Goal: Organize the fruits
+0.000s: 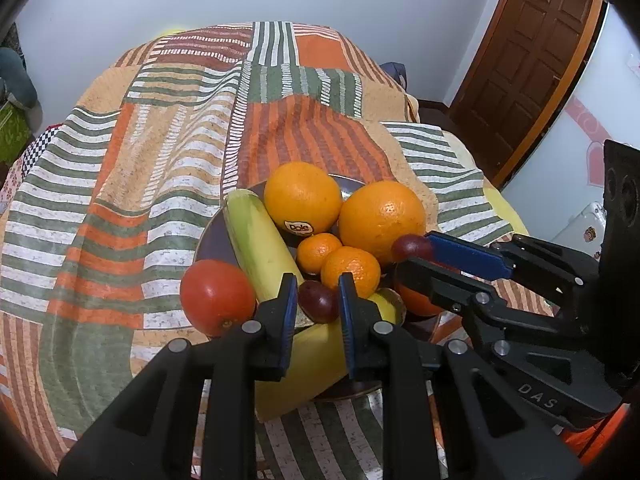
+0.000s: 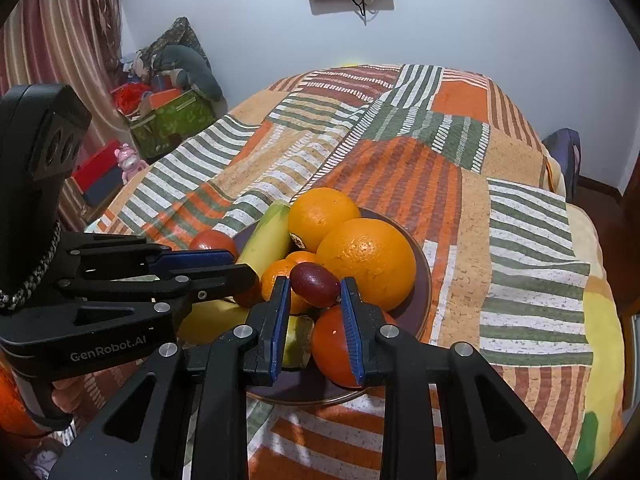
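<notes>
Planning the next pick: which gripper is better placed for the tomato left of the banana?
Probably the left. The tomato lies just beside the left gripper. The right gripper sits further across the plate, with a dark grape between its jaws.

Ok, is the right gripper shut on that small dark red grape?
Shut: the right gripper has both blue pads against the small dark red grape; the left wrist view shows it pinched at the tips.
</notes>
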The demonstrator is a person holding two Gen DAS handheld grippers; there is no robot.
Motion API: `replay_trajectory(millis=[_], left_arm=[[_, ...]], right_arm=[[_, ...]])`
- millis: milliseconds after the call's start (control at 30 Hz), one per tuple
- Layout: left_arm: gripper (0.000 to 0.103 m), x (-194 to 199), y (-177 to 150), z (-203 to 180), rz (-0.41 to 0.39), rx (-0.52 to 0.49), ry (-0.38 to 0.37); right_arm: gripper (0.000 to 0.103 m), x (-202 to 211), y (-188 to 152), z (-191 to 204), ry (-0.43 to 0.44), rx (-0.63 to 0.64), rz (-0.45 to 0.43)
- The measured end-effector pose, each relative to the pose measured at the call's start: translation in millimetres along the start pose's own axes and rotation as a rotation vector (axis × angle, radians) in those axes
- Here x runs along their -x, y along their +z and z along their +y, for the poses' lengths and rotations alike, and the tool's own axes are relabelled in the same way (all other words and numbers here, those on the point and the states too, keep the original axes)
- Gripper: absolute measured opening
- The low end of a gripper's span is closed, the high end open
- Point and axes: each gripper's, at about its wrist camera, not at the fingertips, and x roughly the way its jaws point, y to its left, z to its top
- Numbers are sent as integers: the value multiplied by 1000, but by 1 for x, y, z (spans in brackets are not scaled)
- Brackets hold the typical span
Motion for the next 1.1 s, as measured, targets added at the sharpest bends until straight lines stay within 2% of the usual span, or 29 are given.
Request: replay_trajectory(millis=[300,367,533,733,933,1100], left_arm=[[20,38,1,3,-76,23,25],[20,54,2,1,-110,23,38],[20,100,4,-9,-218,15,70],[20,166,0,-27,-389,5,125],[20,230,-12,-47,-548,-15,135],[29,268,-26,-60,-647,-30,154]], right_arm=[[25,18,7,0,-17,-2,-29],[30,29,9,4,-30,7,-53],[30,60,16,14,-40,17,-120],[32,117,26,33,-41,21,-258],[32,175,31,50,-38,16,-412],[32,211,27,62,-48,18,-506]])
